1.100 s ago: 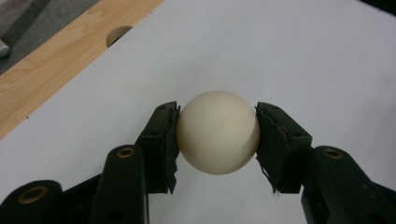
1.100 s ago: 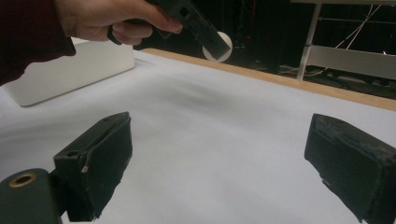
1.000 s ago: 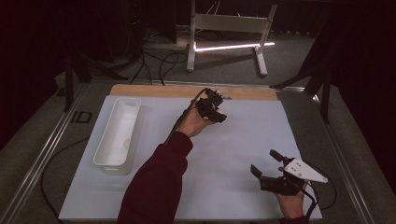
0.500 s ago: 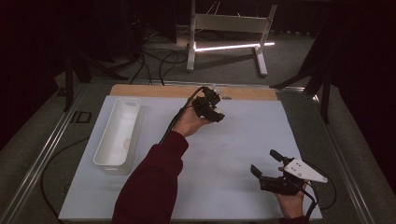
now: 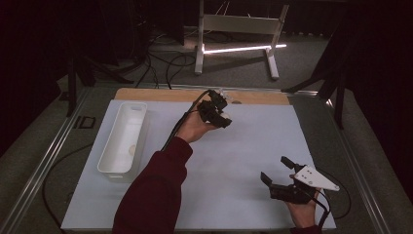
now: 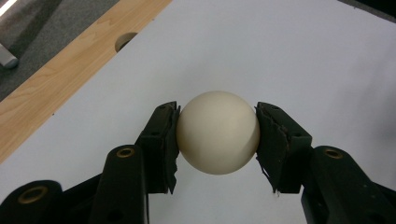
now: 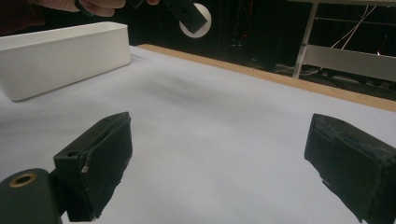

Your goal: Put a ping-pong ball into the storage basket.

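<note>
The table (image 5: pixel 341 161) carries a white sheet (image 5: pixel 253 146) across most of its top; a strip of bare wood (image 5: pixel 170 94) shows along the far edge.

A white rectangular bin (image 5: pixel 139 122) lies lengthwise on the left side of the sheet, open side up. A small pale item rests on its floor; what it is cannot be told.

The left gripper (image 5: pixel 220 108) is held above the far middle of the sheet, to the right of the bin and near the wooden strip. Both pads press against opposite sides of a cream ball (image 6: pixel 218 132), which is pinched between them and held clear of the sheet.

The right gripper (image 5: pixel 275 169) sits at the near right corner of the sheet, well apart from the left gripper. Its jaws are spread wide, with nothing between them; the pads (image 7: pixel 100 163) stand just above the sheet.
</note>
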{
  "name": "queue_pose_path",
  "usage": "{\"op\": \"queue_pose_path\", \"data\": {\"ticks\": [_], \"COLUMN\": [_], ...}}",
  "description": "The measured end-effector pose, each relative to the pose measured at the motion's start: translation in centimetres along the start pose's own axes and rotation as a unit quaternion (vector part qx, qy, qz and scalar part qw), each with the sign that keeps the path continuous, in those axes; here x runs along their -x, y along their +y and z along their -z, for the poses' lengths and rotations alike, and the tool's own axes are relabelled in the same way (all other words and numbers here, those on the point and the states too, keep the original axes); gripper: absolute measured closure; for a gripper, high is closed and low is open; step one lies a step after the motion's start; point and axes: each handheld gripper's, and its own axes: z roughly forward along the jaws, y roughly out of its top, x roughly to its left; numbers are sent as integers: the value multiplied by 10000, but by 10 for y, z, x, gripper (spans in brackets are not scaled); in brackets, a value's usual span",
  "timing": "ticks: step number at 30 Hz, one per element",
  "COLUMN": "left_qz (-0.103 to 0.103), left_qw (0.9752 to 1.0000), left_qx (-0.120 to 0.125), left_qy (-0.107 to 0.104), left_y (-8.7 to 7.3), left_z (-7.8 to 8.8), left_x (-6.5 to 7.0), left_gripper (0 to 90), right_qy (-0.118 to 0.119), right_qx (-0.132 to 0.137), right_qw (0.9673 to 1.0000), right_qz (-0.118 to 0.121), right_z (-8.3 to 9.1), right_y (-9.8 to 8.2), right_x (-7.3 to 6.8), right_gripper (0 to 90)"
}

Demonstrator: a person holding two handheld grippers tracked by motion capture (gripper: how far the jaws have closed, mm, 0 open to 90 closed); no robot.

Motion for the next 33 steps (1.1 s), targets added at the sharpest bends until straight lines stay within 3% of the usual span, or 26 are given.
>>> {"op": "queue_pose_path", "data": {"ticks": [12,33], "left_qz": [-104,-102], "left_qw": [9999,9998], "left_qx": [-53,-8], "left_qy": [26,151], "left_y": [-4,-11], "left_z": [12,36], "left_x": [-1,-7], "left_gripper": [517,517], "right_qy": [16,21], "right_qx": [-31,-46], "right_qw": [10000,10000], "right_qz": [34,46], "right_z": [-1,-2], "right_y": [0,-1], "right_x": [-2,-2], "right_gripper": [72,72]}}
